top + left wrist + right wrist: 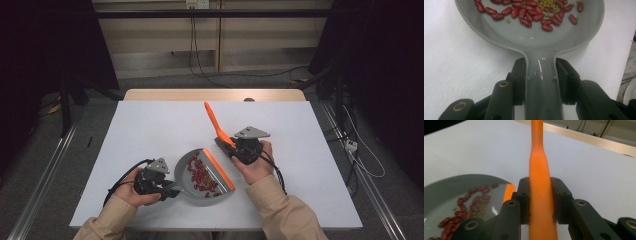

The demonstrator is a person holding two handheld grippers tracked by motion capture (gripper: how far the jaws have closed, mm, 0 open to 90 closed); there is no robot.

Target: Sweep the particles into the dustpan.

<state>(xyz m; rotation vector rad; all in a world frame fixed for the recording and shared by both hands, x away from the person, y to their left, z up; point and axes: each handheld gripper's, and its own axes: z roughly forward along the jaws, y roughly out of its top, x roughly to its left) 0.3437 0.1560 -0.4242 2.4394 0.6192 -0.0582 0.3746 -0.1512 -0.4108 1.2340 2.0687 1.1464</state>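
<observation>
Person: two forearms in tan sleeves come in from the bottom of the high view, each hand wrapped around a hand-held gripper
Left hand-held gripper [171, 190]: low on the left side of the desk; its black jaws are pinched on the handle of the dustpan, one pad on each side (seen close up in the left gripper view [541, 81])
Dustpan [187, 172]: grey and rounded, with an orange strip along its straight front edge; it sits on the desk between the two hands, handle pointing toward the left hand [134, 192]
Beans [200, 175]: dark red kidney beans heaped inside the dustpan, with some small yellow-green ones mixed in [534, 15]
Right hand-held gripper [231, 146]: just right of the dustpan, held in the right hand [255, 165]; its jaws are clamped on the orange brush handle, pads pressed against both sides [541, 200]
Orange brush handle [212, 120]: long and slim, slanting away from the person and up to the left above the desk
Brush head: hidden near the gripper, so its shape cannot be told
Desk [150, 130]: white top, with a strip of pale wood along the far edge
Beyond the desk: grey floor, cables and dark curtains at both sides
</observation>
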